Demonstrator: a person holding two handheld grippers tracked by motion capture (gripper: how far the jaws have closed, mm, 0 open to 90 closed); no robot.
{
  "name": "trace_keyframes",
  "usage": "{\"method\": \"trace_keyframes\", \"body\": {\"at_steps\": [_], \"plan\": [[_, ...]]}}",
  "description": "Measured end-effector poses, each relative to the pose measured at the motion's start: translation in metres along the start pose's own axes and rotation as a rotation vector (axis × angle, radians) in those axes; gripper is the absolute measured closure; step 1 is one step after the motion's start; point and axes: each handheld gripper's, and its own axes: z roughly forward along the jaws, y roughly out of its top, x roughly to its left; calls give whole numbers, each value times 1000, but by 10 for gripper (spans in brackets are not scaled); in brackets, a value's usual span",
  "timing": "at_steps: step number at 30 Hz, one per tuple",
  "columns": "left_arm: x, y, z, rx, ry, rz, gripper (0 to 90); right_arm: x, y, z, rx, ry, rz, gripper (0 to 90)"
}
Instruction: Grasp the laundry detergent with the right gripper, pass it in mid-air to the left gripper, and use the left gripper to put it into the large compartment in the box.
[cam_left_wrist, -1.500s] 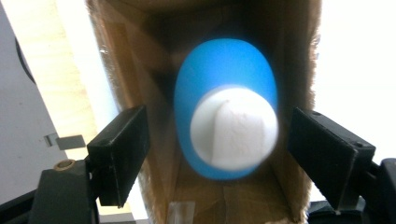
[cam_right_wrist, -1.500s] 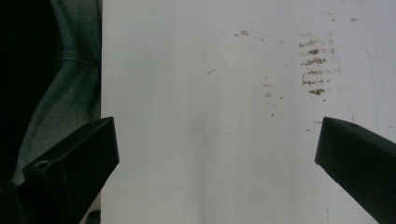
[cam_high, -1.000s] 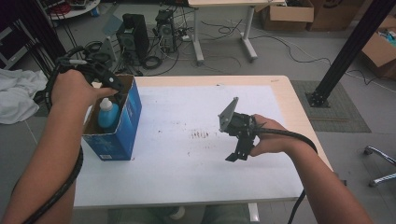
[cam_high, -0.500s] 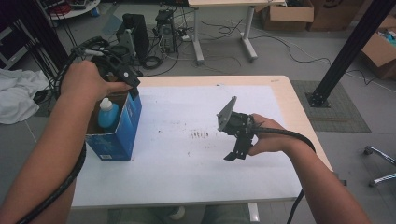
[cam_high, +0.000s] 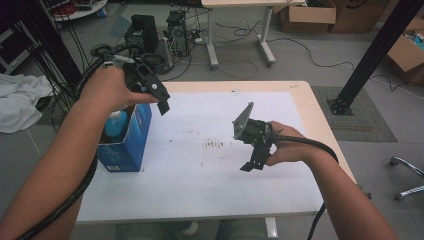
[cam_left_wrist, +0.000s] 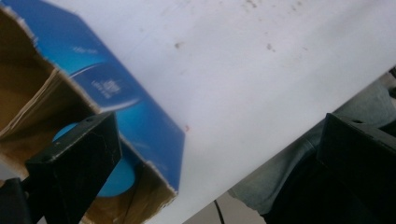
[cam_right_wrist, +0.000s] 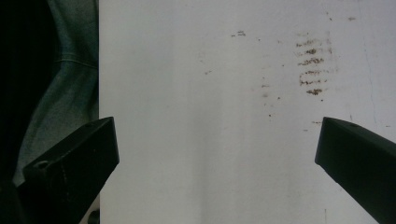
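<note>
An open-topped blue cardboard box (cam_high: 131, 145) stands at the table's left side, with a bottle with a light blue cap (cam_high: 116, 123) upright inside it. My left gripper (cam_high: 161, 104) hovers above the box's right edge, jaws wide apart with nothing between them. In the left gripper view the box (cam_left_wrist: 140, 116) and the blue cap (cam_left_wrist: 119, 179) lie below the left gripper (cam_left_wrist: 215, 154). My right gripper (cam_high: 252, 162) hangs over the middle of the white table (cam_high: 210, 195), pointing down and open. In the right gripper view the right gripper (cam_right_wrist: 215, 158) holds nothing.
Brown smudges (cam_high: 215, 144) mark the white tabletop (cam_right_wrist: 210, 116) near its middle. Beyond the table are cables, computer cases (cam_high: 142, 30) and another desk's legs. A black post (cam_high: 370, 55) stands at the right, and white cloth (cam_high: 20, 102) lies on the floor at the left.
My left gripper has lifted out of the box's opening and moved up and to the right, leaving the bottle inside. The right gripper has barely moved.
</note>
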Motion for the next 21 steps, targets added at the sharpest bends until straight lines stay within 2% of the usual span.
{"method": "trace_keyframes", "body": {"at_steps": [3, 7, 11, 18, 21], "plan": [[-8, 2, -1, -12, -14, 50, 4, 0, 1, 0, 4, 0, 1, 0], [-21, 5, 2, -3, -41, 169, 2, 0, 2, -1, 6, 0, 3, 0], [-33, 6, 9, 30, -51, 286, 1, 1, 2, -2, 7, -2, 9, 0], [-52, 1, 24, 79, -112, 482, 1, 1, 3, -2, 21, 0, 13, 0], [-59, -2, 30, 106, -123, 548, 1, 0, 4, -3, 23, -2, 15, 0]]}}
